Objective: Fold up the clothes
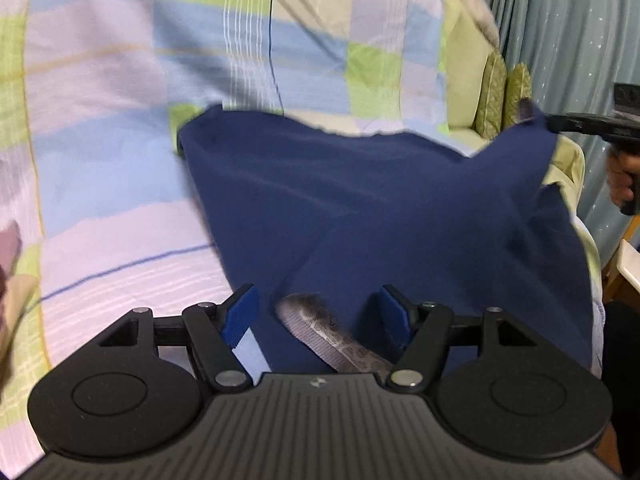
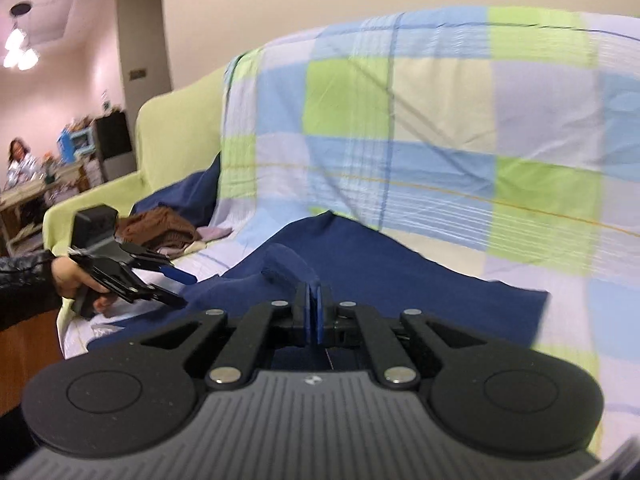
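We are holding our left claw (image 1: 316,316) with its blue-padded fingers (image 1: 240,314) spread wide apart, gripping nothing. It is hovering over the near edge of a navy blue garment (image 1: 360,208), and a grey patterned band (image 1: 336,340) on that garment is lying between the two fingers. We cannot tell whether the pads are touching the cloth.

We are holding our right claw (image 2: 313,312) clamped shut, its two blue pads pressed together on a bunched fold of the same garment (image 2: 380,280). In the left wrist view this claw (image 1: 554,122) is pinching the garment's far right corner and lifting it, so the cloth is rising to a peak there and sloping down toward the left claw.

The garment is spreading across a checked sheet (image 1: 120,120) of blue, green, lilac and cream squares, which is draped over the seat and back of a pale green sofa (image 2: 180,132). The garment's far left corner is lying flat on the sheet.

In the right wrist view our left claw (image 2: 180,290) is showing at the garment's left side, with our left hand (image 2: 72,280) wrapped around its handle. Beyond the garment's left side, a brown knitted piece (image 2: 160,226) is sitting on the sofa seat beside some pale folded cloth (image 2: 212,234), with a dark blue cushion (image 2: 188,196) behind them. Green quilted cushions (image 1: 504,96) are standing past the garment's lifted corner, near a grey-blue curtain (image 1: 568,32).
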Motion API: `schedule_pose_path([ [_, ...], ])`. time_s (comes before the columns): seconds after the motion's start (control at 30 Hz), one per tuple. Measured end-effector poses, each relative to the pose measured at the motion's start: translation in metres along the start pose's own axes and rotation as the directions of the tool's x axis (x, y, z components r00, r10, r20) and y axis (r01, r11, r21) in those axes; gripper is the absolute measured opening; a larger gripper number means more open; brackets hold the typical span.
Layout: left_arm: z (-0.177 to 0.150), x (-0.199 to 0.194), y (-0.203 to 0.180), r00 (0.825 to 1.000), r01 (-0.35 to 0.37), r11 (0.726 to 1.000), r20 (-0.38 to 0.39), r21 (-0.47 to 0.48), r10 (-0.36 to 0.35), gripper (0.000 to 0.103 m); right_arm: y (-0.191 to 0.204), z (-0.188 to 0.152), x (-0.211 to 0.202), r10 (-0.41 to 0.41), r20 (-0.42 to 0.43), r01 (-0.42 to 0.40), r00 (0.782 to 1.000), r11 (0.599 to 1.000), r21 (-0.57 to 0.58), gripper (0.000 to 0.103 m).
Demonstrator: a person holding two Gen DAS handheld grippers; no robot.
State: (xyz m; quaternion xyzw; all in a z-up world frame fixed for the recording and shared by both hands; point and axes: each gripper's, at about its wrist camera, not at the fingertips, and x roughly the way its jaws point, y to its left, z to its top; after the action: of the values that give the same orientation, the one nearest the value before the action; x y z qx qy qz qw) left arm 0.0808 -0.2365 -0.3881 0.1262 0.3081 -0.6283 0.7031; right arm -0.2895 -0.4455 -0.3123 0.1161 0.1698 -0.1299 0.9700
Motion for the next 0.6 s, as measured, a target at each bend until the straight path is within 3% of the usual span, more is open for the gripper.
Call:
schedule_pose_path([
  [0.07,0.005,0.006,0.003,0.999,0.051,0.998,-0.003,-0.026,-0.051,0.064,-0.002,-0.006,-0.004,-0.01,-0.009,0.01,1.0,1.0,0.011,0.002],
  [0.13,0.008,0.011,0.005,0.996,0.09,0.995,-0.001,-0.05,-0.09,0.054,-0.007,-0.015,0.0,-0.012,-0.031,0.013,0.999,0.999,0.03,0.002],
  [0.2,0.01,0.013,0.005,0.996,0.086,0.995,-0.004,-0.06,-0.086,0.005,-0.011,-0.02,0.004,-0.013,-0.037,0.015,0.999,0.999,0.049,0.002],
  [0.3,0.012,0.003,-0.006,0.996,0.086,0.995,0.031,-0.048,-0.084,0.002,-0.017,-0.021,0.008,-0.018,-0.025,0.02,1.0,0.997,0.08,0.002],
  [0.43,0.017,-0.039,-0.042,0.986,0.114,0.993,0.123,0.007,-0.114,0.001,0.004,-0.006,-0.011,-0.017,-0.005,0.017,1.0,1.0,0.02,0.002],
  [0.6,0.012,-0.134,-0.107,0.947,0.185,0.976,0.245,0.115,-0.208,0.001,0.063,0.018,-0.076,-0.016,0.062,0.024,0.998,0.992,-0.12,0.002],
])
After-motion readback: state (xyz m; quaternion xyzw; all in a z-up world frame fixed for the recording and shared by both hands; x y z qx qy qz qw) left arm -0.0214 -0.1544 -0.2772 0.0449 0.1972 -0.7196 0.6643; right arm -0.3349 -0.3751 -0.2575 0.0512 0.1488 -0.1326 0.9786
